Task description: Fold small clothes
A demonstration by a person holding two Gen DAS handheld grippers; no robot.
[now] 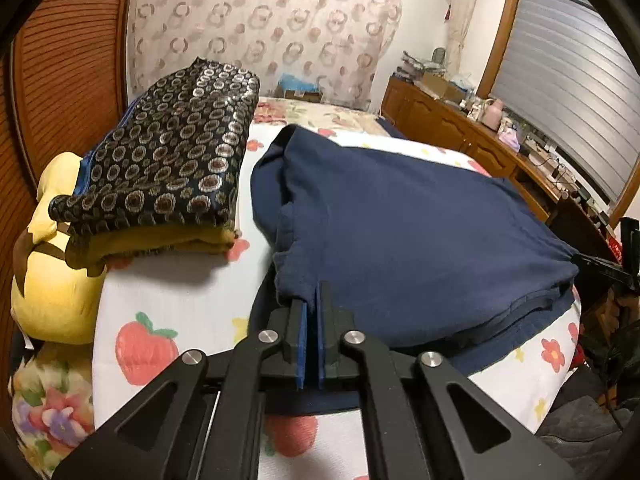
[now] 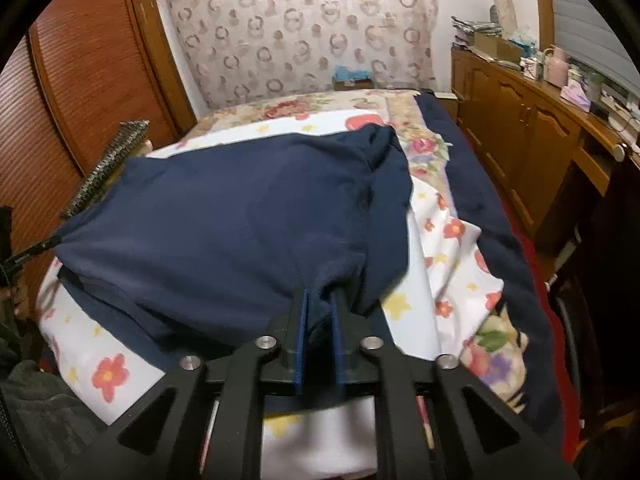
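Left gripper [image 1: 311, 296] has its blue-padded jaws nearly together, pinching the near left hem of the navy shirt [image 1: 400, 232], a thin edge of cloth caught between the pads. To its left on the bed sheet [image 1: 180, 300], white cotton printed with strawberries and flowers, lies a folded pile [image 1: 168, 168]: dark fabric woven with rings of silver and gold on top, mustard cloth beneath. Further left a soft yellow plush toy [image 1: 52, 280] leans by the slatted wooden door [image 1: 68, 60]. The shirt itself lies spread across the middle of the bed, smooth matte knit, its near edge doubled over a lower layer. Right gripper [image 2: 320, 300] stands a little wider, its pads closed on a thicker bunch of the shirt's near right corner. Beyond it runs a wooden cabinet [image 2: 520, 128] whose top is crowded with boxes and a pink jug; no writing is legible anywhere.
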